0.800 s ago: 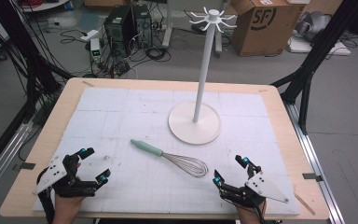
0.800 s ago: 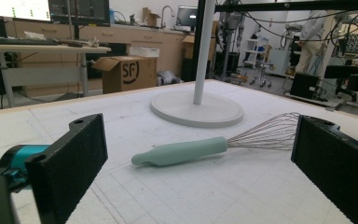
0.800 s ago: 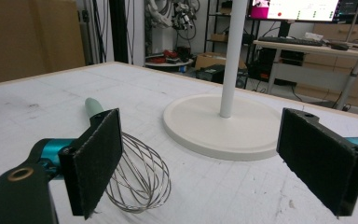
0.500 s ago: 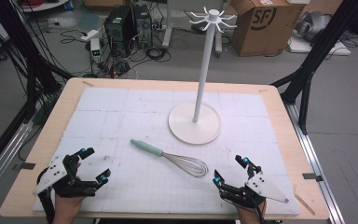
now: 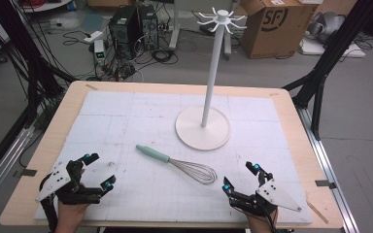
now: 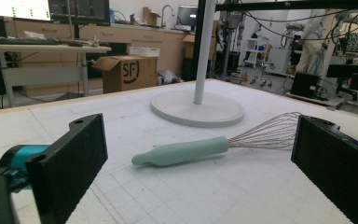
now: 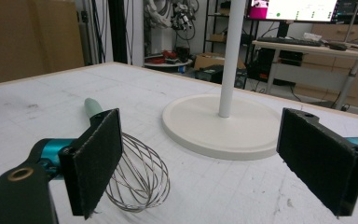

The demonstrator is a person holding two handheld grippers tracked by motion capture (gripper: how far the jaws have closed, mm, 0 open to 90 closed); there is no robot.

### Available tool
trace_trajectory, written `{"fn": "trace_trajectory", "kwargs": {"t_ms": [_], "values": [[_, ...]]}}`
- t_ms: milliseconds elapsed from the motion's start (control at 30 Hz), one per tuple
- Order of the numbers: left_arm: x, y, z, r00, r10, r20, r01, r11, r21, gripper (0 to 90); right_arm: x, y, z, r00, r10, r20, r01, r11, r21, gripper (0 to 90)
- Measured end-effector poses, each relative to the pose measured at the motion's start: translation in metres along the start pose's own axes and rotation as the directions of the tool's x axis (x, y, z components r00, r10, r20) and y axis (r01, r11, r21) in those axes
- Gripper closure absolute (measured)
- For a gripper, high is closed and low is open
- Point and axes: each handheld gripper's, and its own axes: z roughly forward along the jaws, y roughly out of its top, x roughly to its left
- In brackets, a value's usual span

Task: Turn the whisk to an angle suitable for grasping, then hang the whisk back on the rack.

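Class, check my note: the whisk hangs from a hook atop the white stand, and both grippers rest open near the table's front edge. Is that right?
Not quite. The whisk is not hanging; it lies flat on the table in front of the white stand, as the high view shows. The rest holds: the left gripper and right gripper rest open near the front edge.
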Motion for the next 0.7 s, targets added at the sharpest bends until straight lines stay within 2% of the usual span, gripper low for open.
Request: {"fn": "trace_trajectory", "kwargs": {"t_ms": [300,500,700], "values": [[0.0,0.0,-0.002,1.0,-0.004,-0.002,0.004,1.0,-0.005,4.0,0.002,0.0,0.003,0.9999,0.012,-0.012,-0.012,1.0,0.004,13.3],[-0.002,-0.001,-0.001,1.0,-0.003,0.002,0.003,1.0,0.003,4.0,0.005,0.005,0.01,0.9989,0.007,-0.047,-0.006,1.0,0.005,13.5],[-0.002,-0.002,-0.001,1.0,0.008,0.001,-0.008,0.9999,0.007,4.0,0.006,0.012,0.018,0.996,0.029,-0.085,-0.027,0.999,0.024,13.8]]}}
